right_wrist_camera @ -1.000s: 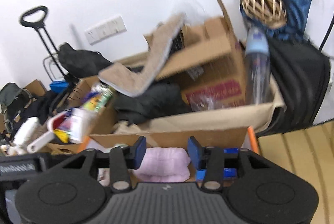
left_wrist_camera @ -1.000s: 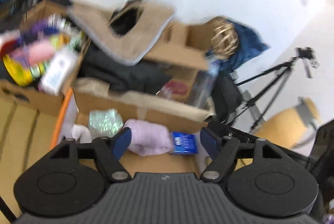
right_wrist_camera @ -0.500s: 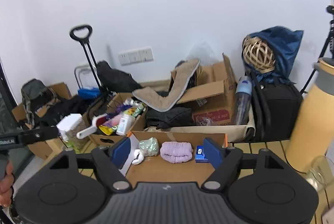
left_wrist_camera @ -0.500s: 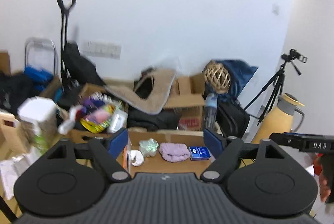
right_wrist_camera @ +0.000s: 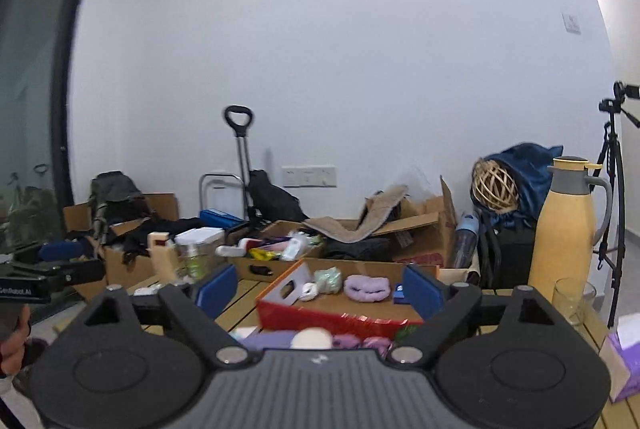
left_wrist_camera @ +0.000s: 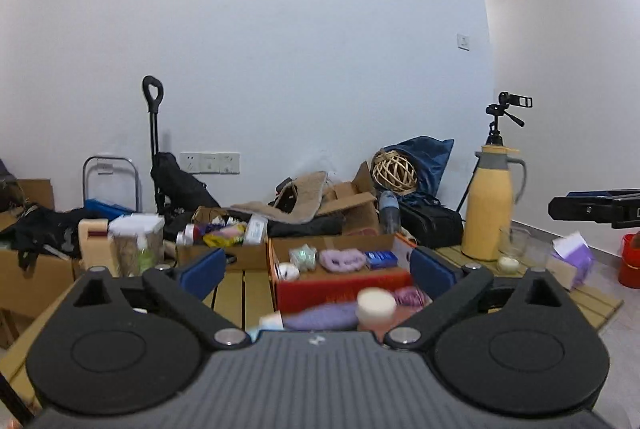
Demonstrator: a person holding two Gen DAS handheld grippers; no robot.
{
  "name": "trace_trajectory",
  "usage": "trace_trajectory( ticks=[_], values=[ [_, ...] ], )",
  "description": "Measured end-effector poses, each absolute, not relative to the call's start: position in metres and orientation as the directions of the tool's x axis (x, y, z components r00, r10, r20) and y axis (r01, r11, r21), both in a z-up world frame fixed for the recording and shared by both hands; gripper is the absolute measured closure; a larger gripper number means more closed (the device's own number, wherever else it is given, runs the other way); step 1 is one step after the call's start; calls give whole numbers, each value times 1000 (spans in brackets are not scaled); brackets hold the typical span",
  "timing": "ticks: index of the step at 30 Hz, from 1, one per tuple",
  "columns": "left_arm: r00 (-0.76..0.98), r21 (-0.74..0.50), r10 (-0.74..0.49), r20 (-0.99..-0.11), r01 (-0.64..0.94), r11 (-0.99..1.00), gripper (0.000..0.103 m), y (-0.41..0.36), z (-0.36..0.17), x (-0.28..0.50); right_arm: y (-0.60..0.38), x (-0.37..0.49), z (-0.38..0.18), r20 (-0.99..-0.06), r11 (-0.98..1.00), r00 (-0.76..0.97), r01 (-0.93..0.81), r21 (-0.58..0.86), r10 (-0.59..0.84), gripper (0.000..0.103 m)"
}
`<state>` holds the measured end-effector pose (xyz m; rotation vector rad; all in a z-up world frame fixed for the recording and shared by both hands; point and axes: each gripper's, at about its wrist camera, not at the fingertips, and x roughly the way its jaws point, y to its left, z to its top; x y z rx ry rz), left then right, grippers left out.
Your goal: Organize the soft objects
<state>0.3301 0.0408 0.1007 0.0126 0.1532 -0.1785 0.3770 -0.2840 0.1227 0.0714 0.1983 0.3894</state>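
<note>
1. Left claw (left_wrist_camera: 314, 267) gaping wide, jaws having just been opening, gripping nothing.
2. Right claw (right_wrist_camera: 319, 289) doing the same: spread wide after opening up, nothing pinched between the pads.
3. Sitting straight ahead of both claws on the slatted desk (left_wrist_camera: 240, 293): the red box (left_wrist_camera: 340, 291), open at the top, well apart from the fingertips.
4. Lying inside the box on the cardboard floor: a lilac fluffy scrunchie (left_wrist_camera: 343, 259) in the middle, a pale green crinkly bundle (left_wrist_camera: 303, 254) to its left, a small blue packet (left_wrist_camera: 381, 258) to its right, a white round bit (left_wrist_camera: 289, 271) near the front-left corner.
5. Waiting in front of the box, blurry and close under the claws: a purple soft thing (left_wrist_camera: 320, 316), a cream round puff (left_wrist_camera: 376, 306), some pink-purple scrunchies (left_wrist_camera: 409, 296).
6. Standing off to the right on the desk: a yellow thermos jug (left_wrist_camera: 490, 205) and a glass (left_wrist_camera: 513, 242).
</note>
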Motion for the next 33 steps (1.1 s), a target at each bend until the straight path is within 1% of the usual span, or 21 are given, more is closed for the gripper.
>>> trace_trajectory(
  ticks=[1, 2, 4, 6, 8, 10, 12, 14, 17, 20, 22, 23, 26, 29, 31, 33],
  values=[
    [975, -1, -167, -148, 169, 986, 0, 40, 92, 317, -283, 363, 114, -167, 924, 909, -369, 99, 381, 10],
    [977, -7, -159, -144, 159, 987, 0, 41, 84, 306, -282, 350, 105, -158, 926, 913, -365, 100, 377, 6],
    [975, -16, -160, -155, 159, 987, 0, 42, 68, 289, -279, 329, 83, -171, 936, 921, -338, 98, 350, 5],
    [968, -35, -166, -187, 162, 986, 0, 46, 57, 285, -275, 312, 62, -191, 945, 926, -311, 98, 325, 5],
    [963, -31, -165, -212, 162, 986, 0, 46, 52, 289, -272, 296, 43, -217, 949, 925, -294, 115, 313, 5],
    [963, -28, -154, -221, 151, 988, 0, 47, 47, 295, -271, 288, 31, -239, 937, 909, -308, 163, 341, 5],
    [961, -47, -152, -230, 145, 988, 0, 49, 43, 305, -268, 290, 27, -258, 938, 903, -316, 143, 343, 5],
    [956, -78, -150, -253, 135, 988, 0, 51, 35, 320, -265, 294, 27, -251, 948, 915, -293, 125, 316, 5],
    [944, -101, -142, -299, 117, 988, 0, 54, 22, 347, -266, 310, 21, -245, 941, 912, -295, 166, 330, 5],
    [933, -97, -117, -340, 90, 991, 9, 55, 15, 385, -259, 342, 9, -290, 940, 898, -290, 180, 332, 7],
    [928, -84, -107, -358, 82, 993, 20, 57, 13, 416, -253, 367, 1, -319, 941, 889, -283, 186, 330, 9],
    [925, -77, -107, -364, 84, 993, 22, 58, 13, 434, -250, 378, -2, -329, 939, 882, -288, 189, 337, 11],
    [910, -40, -93, -404, 85, 996, 32, 57, 9, 494, -238, 417, -6, -352, 931, 864, -310, 194, 361, 12],
    [882, 3, -80, -465, 93, 996, 35, 55, -1, 559, -223, 460, -8, -363, 924, 850, -341, 174, 382, 13],
    [860, 43, -64, -507, 99, 994, 36, 52, -10, 593, -212, 486, -8, -369, 920, 843, -360, 156, 392, 16],
    [830, 52, -60, -554, 107, 993, 36, 52, -21, 622, -200, 515, -10, -382, 916, 833, -375, 142, 400, 18]
  ],
)
